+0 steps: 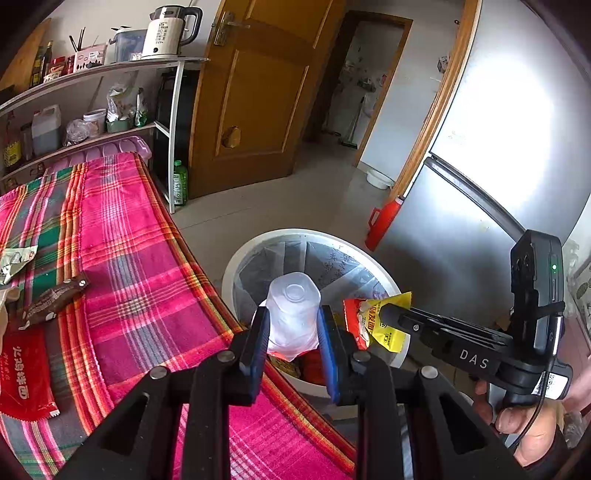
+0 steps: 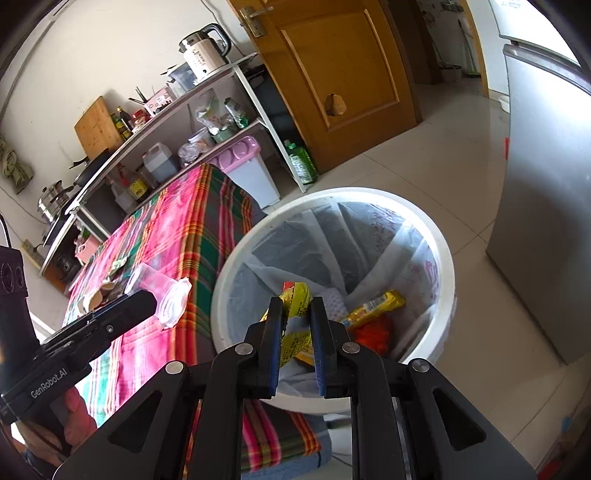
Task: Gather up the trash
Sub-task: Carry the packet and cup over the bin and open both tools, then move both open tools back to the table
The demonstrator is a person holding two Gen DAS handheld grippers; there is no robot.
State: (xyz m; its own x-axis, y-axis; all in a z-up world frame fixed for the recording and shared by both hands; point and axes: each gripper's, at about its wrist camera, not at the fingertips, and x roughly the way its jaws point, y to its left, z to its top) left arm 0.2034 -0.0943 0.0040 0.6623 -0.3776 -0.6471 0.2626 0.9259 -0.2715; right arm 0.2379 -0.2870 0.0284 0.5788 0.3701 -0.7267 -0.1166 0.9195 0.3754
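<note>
Our left hand-held gripper [image 1: 293, 325] pinches a crumpled clear plastic cup [image 1: 293, 314] over the white bin's [image 2: 332, 197] near rim. Our right hand-held gripper [image 2: 297, 314], nearly closed, clamps a yellow wrapper [image 2: 295, 295] above the bin's opening. It reads "DAS"; the left reads "GenRobot.AI". A red wrapper [image 1: 22, 373] lies on the plaid surface [image 1: 147, 277].

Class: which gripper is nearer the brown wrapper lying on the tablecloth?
Left. The left gripper holds a plastic cup at the table's edge; the right gripper is farther from the brown wrapper.

Kettle [image 1: 166, 31] (white) — wooden door [image 1: 258, 92]
</note>
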